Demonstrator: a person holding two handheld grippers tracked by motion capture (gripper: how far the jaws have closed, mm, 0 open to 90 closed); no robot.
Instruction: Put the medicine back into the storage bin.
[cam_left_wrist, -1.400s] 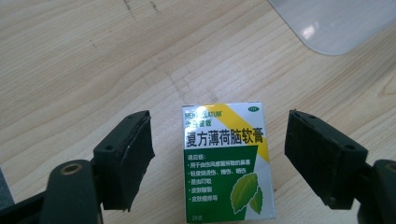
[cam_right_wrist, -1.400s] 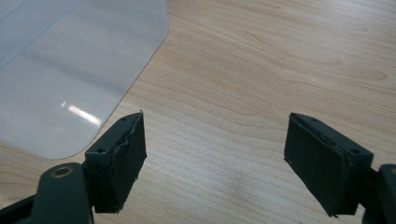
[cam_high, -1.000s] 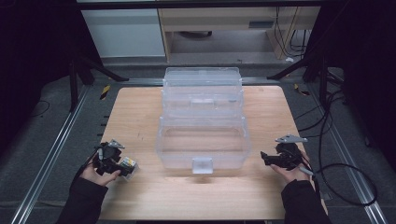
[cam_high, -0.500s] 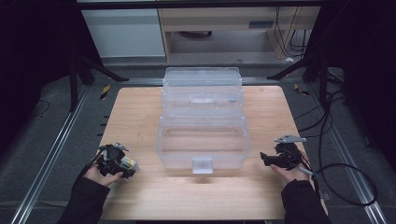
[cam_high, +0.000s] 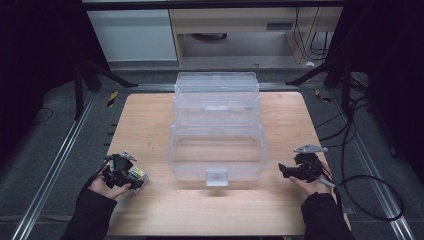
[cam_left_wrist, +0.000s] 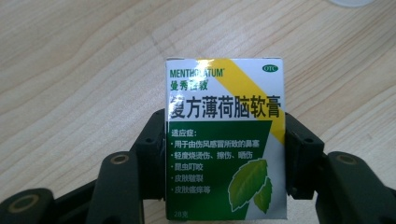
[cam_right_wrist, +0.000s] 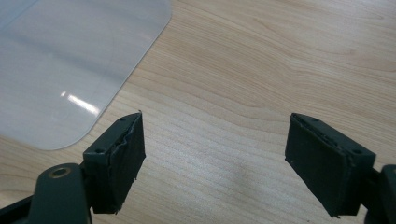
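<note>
On the wooden table (cam_high: 150, 125) in the high view, a clear plastic bin (cam_high: 216, 127) stands in the middle, stepped in tiers with a latch tab at its near wall. At the near left corner the left gripper (cam_high: 131, 176) lies low in the person's left hand (cam_high: 107, 185), with a small green and white box (cam_high: 136, 175) at its tip, resting on the wood just left of the bin. At the near right, the right gripper (cam_high: 284, 170) sits in the right hand (cam_high: 312, 182), pointing toward the bin's right wall and apart from it; a cable (cam_high: 370, 195) trails off to the floor

Along the left gripper view, the box (cam_left_wrist: 226, 135) lies flat on the table (cam_left_wrist: 70, 70), printed face up, with "MENTHOLATUM", Chinese lettering, a yellow stripe and green leaves. It sits between the black jaws, which have just been closing; both pads (cam_left_wrist: 156, 140) meet its long sides, pinching it

Through the right gripper view, the jaws stand spread wide with bare wood (cam_right_wrist: 233, 70) between the pads (cam_right_wrist: 128, 158). A rounded corner of the bin (cam_right_wrist: 70, 60) shows at the upper left, clear of the gripper
</note>
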